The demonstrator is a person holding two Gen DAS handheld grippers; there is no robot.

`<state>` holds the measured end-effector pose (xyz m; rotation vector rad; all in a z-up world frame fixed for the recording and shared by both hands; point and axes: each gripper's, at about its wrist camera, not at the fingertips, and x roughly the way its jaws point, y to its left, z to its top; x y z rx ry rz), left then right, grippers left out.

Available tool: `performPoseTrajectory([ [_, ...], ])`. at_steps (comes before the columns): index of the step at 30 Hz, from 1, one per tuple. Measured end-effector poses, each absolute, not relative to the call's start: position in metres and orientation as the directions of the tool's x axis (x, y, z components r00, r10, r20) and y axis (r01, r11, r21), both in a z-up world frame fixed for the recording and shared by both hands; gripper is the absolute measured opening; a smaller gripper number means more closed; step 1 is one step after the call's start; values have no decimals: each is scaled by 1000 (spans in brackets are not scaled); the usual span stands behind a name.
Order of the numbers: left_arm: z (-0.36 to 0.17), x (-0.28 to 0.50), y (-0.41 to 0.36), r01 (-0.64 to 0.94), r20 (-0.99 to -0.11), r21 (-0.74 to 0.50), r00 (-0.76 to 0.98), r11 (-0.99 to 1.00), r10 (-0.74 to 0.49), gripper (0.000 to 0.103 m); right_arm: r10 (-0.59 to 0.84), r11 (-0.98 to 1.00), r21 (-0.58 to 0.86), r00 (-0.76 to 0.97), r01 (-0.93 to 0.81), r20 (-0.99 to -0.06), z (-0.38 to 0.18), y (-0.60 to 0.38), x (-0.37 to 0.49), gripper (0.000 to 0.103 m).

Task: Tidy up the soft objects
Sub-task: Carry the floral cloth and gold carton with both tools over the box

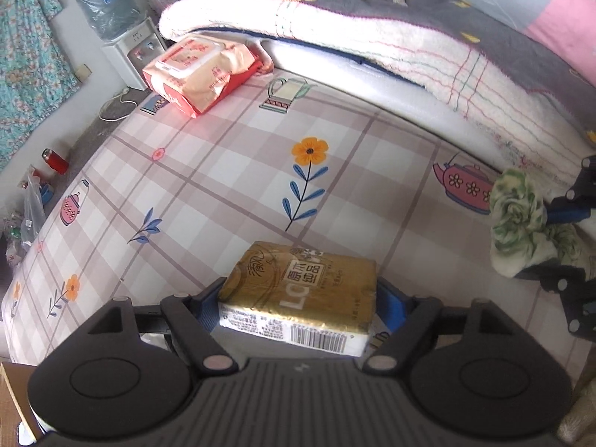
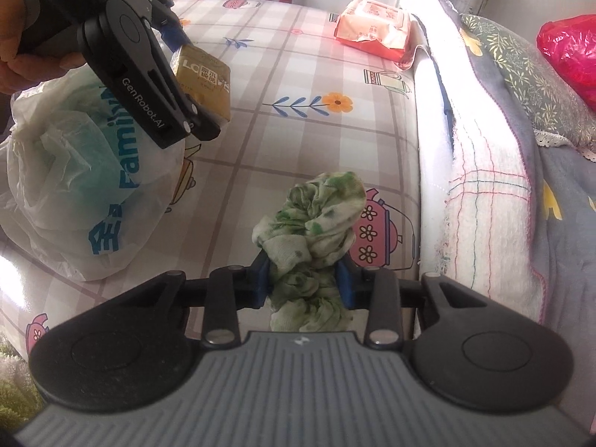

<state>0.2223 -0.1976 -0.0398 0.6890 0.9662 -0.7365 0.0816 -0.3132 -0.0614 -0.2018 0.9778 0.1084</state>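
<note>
A gold tissue pack (image 1: 298,290) sits between the blue pads of my left gripper (image 1: 300,298), which is shut on its two sides. In the right wrist view a hand holds that left gripper (image 2: 193,82) at the upper left, with the tissue pack (image 2: 205,74) lifted above the checked bed sheet (image 2: 298,141). My right gripper (image 2: 303,279) is shut on a crumpled green and white cloth (image 2: 313,223) that bulges above its fingers. In the left wrist view the same cloth (image 1: 521,216) shows at the right edge, with the right gripper (image 1: 566,205) behind it.
A pink wet-wipe pack (image 1: 197,70) lies at the far end of the bed beside a folded white blanket (image 1: 372,37) and a grey quilt. A white plastic bag (image 2: 85,186) stands under the left gripper. A red bag (image 2: 570,52) lies on the quilt. A water dispenser (image 1: 111,11) stands beyond the bed.
</note>
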Motion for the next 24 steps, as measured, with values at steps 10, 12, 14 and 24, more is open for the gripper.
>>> performPoseTrajectory([
  [10,47,197,-147,692,-807,99,477,715,-349,82,49,983,-79,643,-168,-764,-21,-306,54,34],
  [12,64,192,-127,656,-789,72,498,752,-359,82,68,983,-63,664,-171,-745,-10,-304,49,34],
  [14,78,186,-106,613,-773,46,521,789,-360,82,94,983,-39,682,-177,-725,1,-302,46,34],
  [24,112,144,16,370,-718,-23,641,929,-273,82,293,949,105,716,-296,-634,53,-275,52,34],
])
